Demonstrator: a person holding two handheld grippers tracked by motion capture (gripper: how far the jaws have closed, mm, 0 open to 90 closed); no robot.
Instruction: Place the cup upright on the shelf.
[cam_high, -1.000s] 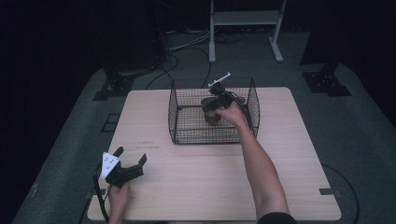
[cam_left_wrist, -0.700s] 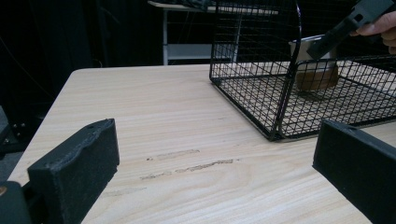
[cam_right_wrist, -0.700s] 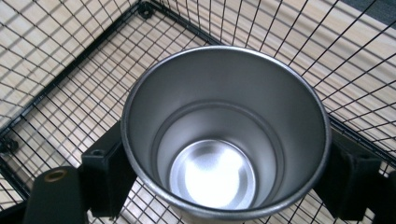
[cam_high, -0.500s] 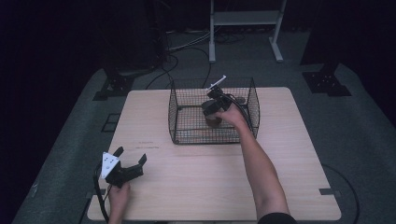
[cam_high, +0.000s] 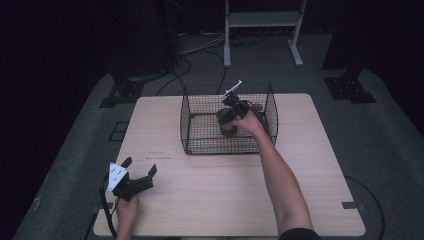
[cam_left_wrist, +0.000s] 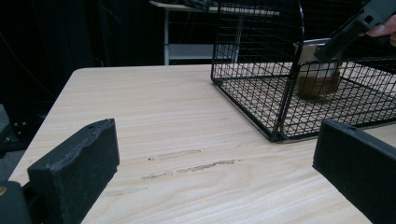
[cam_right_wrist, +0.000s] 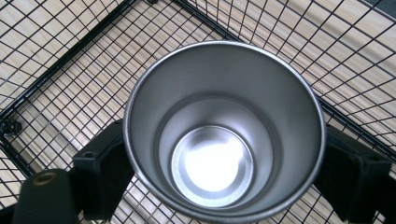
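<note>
Your right tool reaches down into the black wire basket at the far middle of the wooden surface, and its jaws sit on either side of a metal cup. From the high view you get little more than a dark tool over a small brownish cup standing on the basket floor. The right gripper view looks straight down into the cup: a shiny steel inside, a bright round bottom, nothing in it, with a black jaw pressed against the wall on each side, so your tool is closed around it. The basket's mesh runs beneath, with the wood showing through.

Your left tool rests near the front left corner of the surface, well apart from the basket. The left gripper view shows its two jaws spread wide with bare wood between them and nothing held. That view also gives the side of the cup through the mesh: pale upper part, brown lower band, upright on the basket floor, with the right tool coming down on it from above.
</note>
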